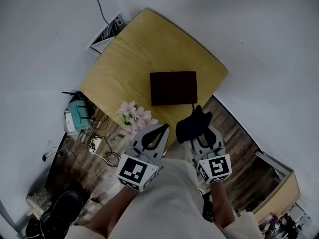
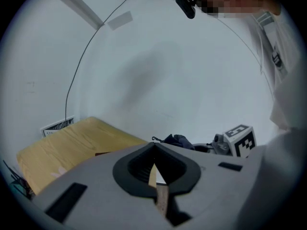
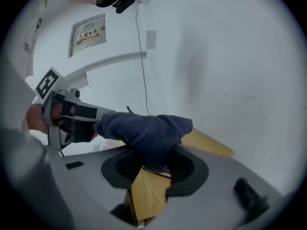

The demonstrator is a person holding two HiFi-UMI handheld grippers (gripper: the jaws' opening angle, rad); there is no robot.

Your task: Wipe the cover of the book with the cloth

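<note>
Head view alone shows the book (image 1: 173, 87) whole, by the table's (image 1: 130, 49) near edge. The right gripper (image 1: 198, 129) pinches the cloth (image 1: 192, 122); the left gripper (image 1: 163, 129) is closed and empty.

Wall panel (image 3: 88, 32), seen in the right gripper view: one label (image 3: 91, 34) with a small yellow warning mark and red characters, apparently 配电箱, too small and soft to read with certainty. Left marker cube (image 1: 135, 171) and right marker cube (image 1: 215, 167): black-and-white square code patterns on the faces.
</note>
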